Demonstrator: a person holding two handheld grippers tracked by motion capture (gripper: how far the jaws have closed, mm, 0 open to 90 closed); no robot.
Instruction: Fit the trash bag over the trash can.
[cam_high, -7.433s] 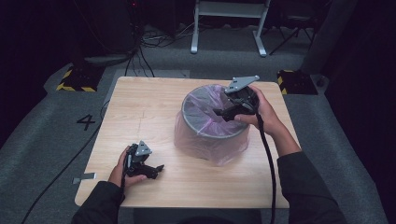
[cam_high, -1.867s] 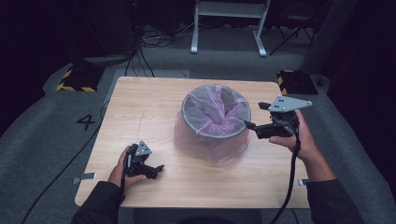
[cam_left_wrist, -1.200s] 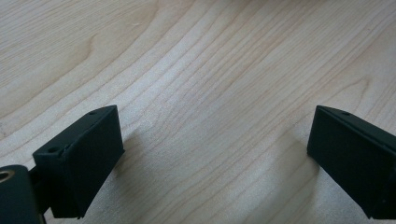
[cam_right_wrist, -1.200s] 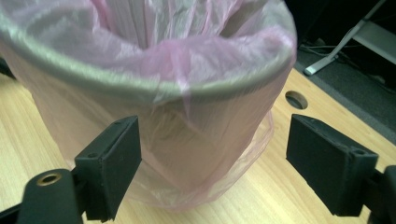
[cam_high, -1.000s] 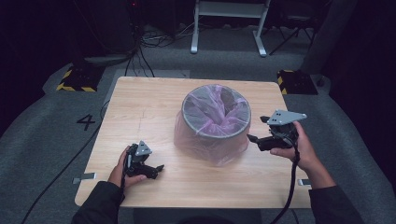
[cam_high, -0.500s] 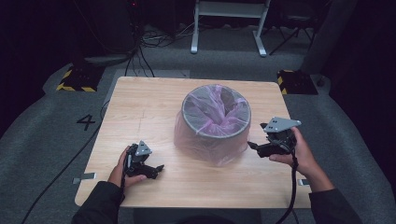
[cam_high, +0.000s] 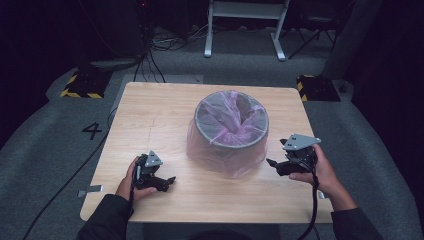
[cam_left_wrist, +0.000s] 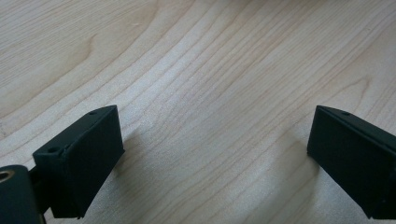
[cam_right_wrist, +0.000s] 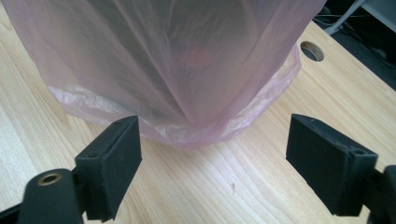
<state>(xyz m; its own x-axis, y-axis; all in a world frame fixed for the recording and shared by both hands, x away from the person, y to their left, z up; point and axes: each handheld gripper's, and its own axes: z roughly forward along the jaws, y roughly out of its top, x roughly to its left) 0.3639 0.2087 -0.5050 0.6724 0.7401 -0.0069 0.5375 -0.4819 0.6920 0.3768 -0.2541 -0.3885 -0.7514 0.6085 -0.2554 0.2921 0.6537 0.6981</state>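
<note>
A round grey bin (cam_high: 231, 120) lined with a pink plastic bag (cam_high: 225, 152) stands in the middle of the wooden table (cam_high: 150, 115). The bag drapes over the rim and down the outside to the tabletop. My right gripper (cam_high: 272, 163) is open just right of the bin, low over the table, its jaws facing the bag's lower edge (cam_right_wrist: 187, 135) with nothing between them. My left gripper (cam_high: 167, 182) rests near the front left of the table, open, with only bare wood (cam_left_wrist: 210, 116) between its jaws.
A round cable hole (cam_right_wrist: 311, 50) sits in the tabletop beyond the bag. Grey floor surrounds the table, with cables (cam_high: 150, 50), a white stand (cam_high: 245, 25) behind, and yellow-black blocks (cam_high: 80, 85) at both far corners.
My right gripper came out of the bin's top, swung out to the right, then dropped down and toward the front beside the bin. The left gripper stayed still.
</note>
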